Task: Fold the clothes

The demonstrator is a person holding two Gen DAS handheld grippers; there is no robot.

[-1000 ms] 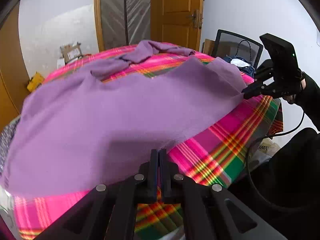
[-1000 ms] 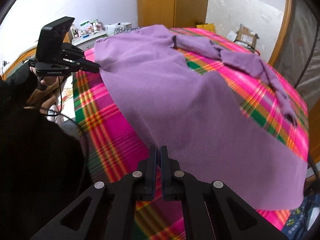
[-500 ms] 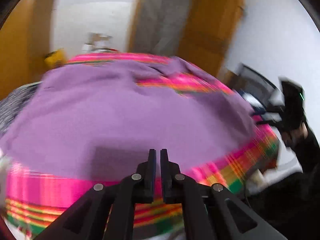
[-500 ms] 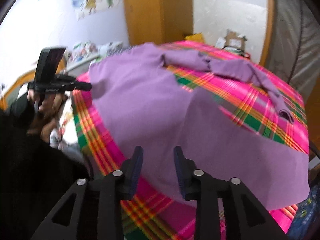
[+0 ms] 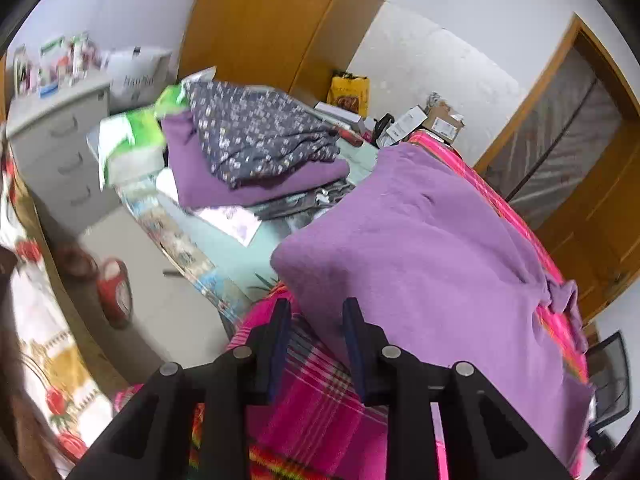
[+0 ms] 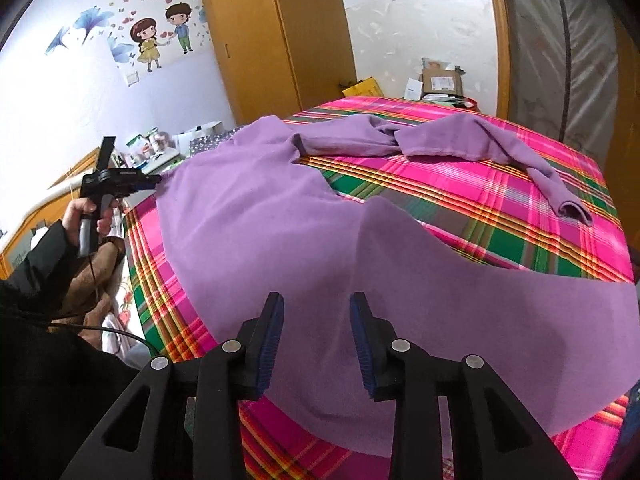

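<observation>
Both grippers have let go of the purple garment (image 6: pixel 304 208), which lies spread on the plaid cloth (image 6: pixel 500 208). The right gripper (image 6: pixel 316 336) stands open over its near hem; the left gripper (image 5: pixel 314 340) is opening at the corner (about nine o'clock), nothing between. Smoothing looks finished; folding comes next.
</observation>
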